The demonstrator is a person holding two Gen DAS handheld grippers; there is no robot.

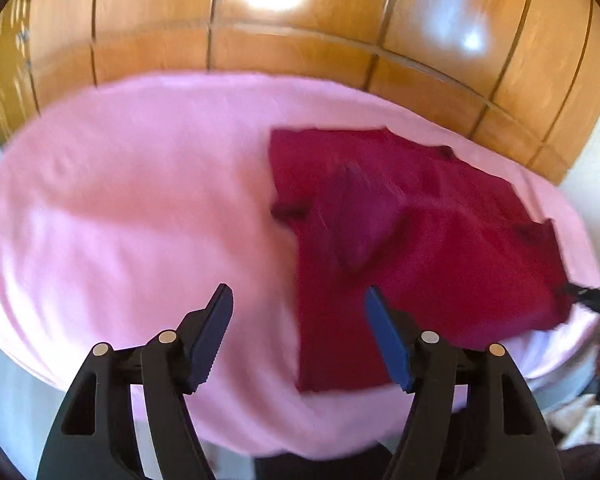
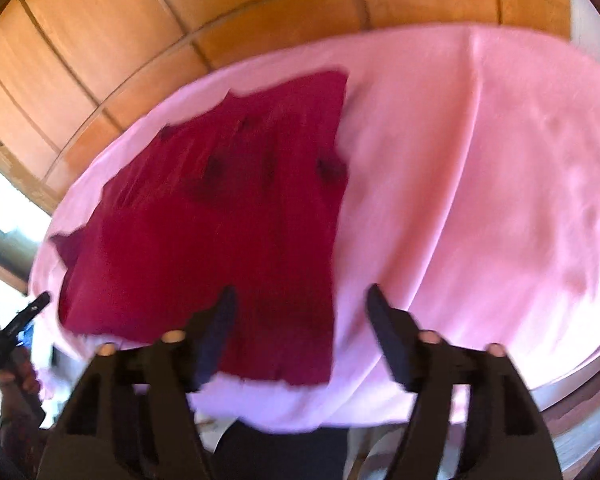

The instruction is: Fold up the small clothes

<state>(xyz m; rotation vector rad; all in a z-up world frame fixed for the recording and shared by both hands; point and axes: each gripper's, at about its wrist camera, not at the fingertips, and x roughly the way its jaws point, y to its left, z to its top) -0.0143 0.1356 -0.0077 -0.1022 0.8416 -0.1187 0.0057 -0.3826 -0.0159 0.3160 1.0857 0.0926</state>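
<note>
Lying flat, red garment [image 1: 412, 240] partly under open, empty jaws

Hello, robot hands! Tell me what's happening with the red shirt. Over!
Both tongs, left and right, open, holding nothing. Red shirt lies flat on the pink cloth, partly folded. Nothing in the way.

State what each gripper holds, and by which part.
Nothing is held: the left gripper and right gripper are both open above the red garment, which lies on the pink cloth.
</note>
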